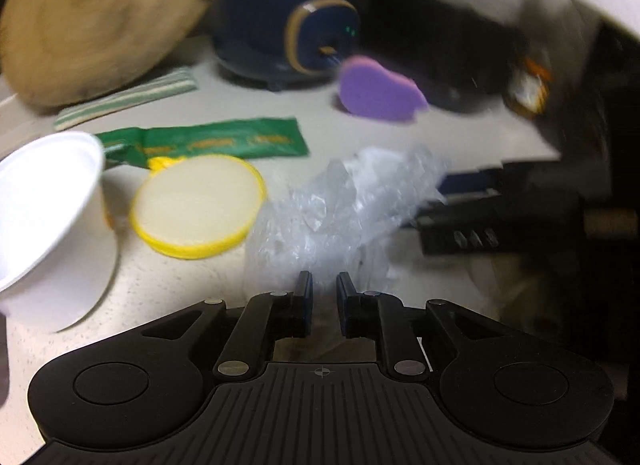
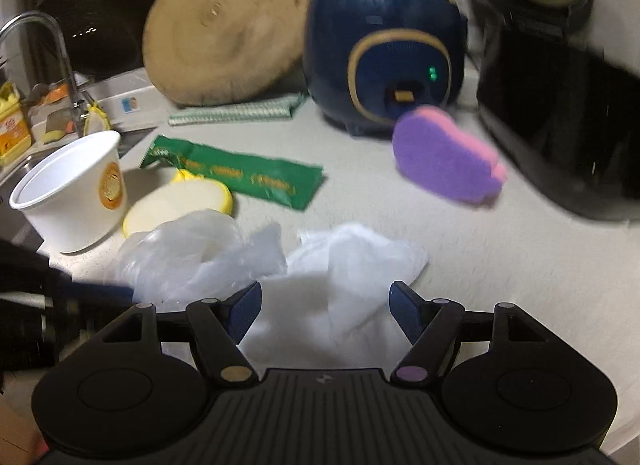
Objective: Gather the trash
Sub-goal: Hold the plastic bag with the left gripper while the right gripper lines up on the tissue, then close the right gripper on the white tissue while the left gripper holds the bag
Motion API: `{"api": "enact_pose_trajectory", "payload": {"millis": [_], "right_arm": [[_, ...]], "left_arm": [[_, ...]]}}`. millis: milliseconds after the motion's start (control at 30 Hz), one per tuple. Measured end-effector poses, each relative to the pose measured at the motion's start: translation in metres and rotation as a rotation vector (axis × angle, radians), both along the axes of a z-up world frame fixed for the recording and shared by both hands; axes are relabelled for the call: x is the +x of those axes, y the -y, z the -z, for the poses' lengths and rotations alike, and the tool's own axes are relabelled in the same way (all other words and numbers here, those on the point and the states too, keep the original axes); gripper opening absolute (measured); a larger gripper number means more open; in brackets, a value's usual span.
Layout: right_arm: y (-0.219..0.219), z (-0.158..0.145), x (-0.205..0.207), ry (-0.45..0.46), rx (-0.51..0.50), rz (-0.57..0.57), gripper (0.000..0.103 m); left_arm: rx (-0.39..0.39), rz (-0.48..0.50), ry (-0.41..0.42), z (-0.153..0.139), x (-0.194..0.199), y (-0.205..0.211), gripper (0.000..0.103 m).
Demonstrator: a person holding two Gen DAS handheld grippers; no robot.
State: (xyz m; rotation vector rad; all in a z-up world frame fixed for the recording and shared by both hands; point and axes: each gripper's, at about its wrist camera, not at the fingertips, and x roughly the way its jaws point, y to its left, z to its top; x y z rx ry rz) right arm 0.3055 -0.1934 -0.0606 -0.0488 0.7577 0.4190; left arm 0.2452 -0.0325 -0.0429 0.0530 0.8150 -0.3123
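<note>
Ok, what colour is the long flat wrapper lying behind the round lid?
Green with gold print. The wrapper shows best in the right wrist view.

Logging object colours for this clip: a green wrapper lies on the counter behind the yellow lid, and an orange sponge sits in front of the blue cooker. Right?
Not quite. The sponge is purple with a pink edge, not orange; the right wrist view shows it. The green wrapper, yellow lid and blue cooker are as stated.

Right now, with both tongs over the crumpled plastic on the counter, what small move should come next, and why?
Probably close the right tongs on the white plastic sheet. Their jaws stand wide open with the sheet lying between them, nothing gripped yet. The left tongs are only slightly parted at the clear plastic bag, and blur hides whether they pinch it, so I'd secure the right side first.
</note>
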Motion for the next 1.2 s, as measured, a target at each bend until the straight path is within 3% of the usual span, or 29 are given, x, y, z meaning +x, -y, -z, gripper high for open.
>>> {"api": "enact_pose_trajectory", "payload": {"millis": [100,167,233,367,433,567,600,667,700,800,967,1100,1200], "right_arm": [[0.004,0.007,0.000,-0.015,0.008,0.013,0.072],[0.005,0.007,-0.001,-0.015,0.009,0.010,0.072],[0.006,0.008,-0.001,-0.016,0.017,0.016,0.072],[0.012,0.002,-0.008,-0.028,0.055,0.012,0.071],[0.014,-0.011,-0.022,0.015,0.105,-0.062,0.071],[0.001,-0.028,-0.043,0.083,0.117,-0.186,0.070],[-0.006,-0.025,-0.044,0.064,0.113,-0.209,0.067],[-0.023,-0.012,-0.040,0.003,0.059,-0.226,0.032],[-0.029,-0.004,-0.036,-0.030,0.030,-0.219,0.029],[-0.031,-0.001,-0.036,-0.026,0.035,-0.197,0.028],[-0.019,0.000,-0.027,-0.074,0.115,-0.204,0.029],[-0.015,0.002,-0.027,-0.084,0.146,-0.199,0.029],[-0.012,-0.001,-0.028,-0.085,0.131,-0.191,0.028]], "left_arm": [[0.011,0.048,-0.011,-0.002,-0.001,0.004,0.018],[-0.070,0.058,-0.011,-0.013,0.000,-0.005,0.019],[-0.132,0.058,0.045,-0.029,-0.004,-0.013,0.019],[-0.110,-0.002,0.134,-0.047,-0.006,-0.026,0.021],[-0.145,-0.096,0.106,-0.041,0.004,-0.040,0.021],[-0.318,-0.212,-0.012,-0.011,0.017,-0.064,0.021],[-0.348,-0.216,-0.036,-0.004,0.018,-0.065,0.021],[-0.378,-0.199,-0.063,0.005,0.019,-0.064,0.021],[-0.381,-0.182,-0.073,0.008,0.019,-0.062,0.021],[-0.334,-0.122,-0.064,0.009,0.017,-0.055,0.021],[-0.126,0.138,-0.009,-0.004,-0.001,-0.021,0.021],[-0.085,0.156,-0.022,-0.002,0.006,-0.014,0.024],[0.000,0.166,-0.003,0.000,0.007,0.000,0.026]]}}
